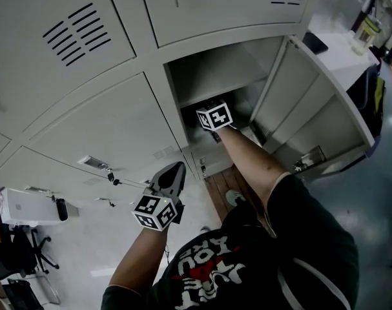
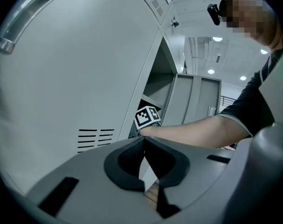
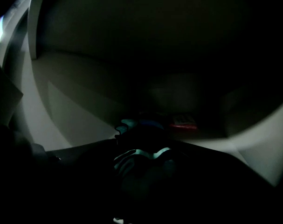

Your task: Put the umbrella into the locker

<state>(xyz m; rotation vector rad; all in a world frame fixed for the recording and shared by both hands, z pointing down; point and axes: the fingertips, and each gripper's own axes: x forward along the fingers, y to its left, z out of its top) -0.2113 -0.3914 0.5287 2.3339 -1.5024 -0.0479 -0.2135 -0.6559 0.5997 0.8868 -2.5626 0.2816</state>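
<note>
The folded umbrella [image 3: 140, 154], dark with teal markings, lies low in the dim locker compartment [image 3: 85, 106], between the wide-set jaws of my right gripper [image 3: 143, 146]. I see no pad pressing on it, though the darkness hides much. In the head view my right arm reaches into the open locker [image 1: 215, 76]; only the marker cube [image 1: 214, 116] shows and the jaws are hidden inside. My left gripper [image 1: 171, 174] hangs outside in front of a closed locker door, shut and empty. The left gripper [image 2: 142, 141] looks toward the open locker.
The locker's door [image 1: 312, 102] stands swung open to the right. A red-labelled thing [image 3: 182, 123] lies deeper in the compartment. Closed locker doors [image 1: 105, 128] fill the left. A white desk [image 1: 341, 50] stands at top right, and a chair [image 1: 28, 250] at bottom left.
</note>
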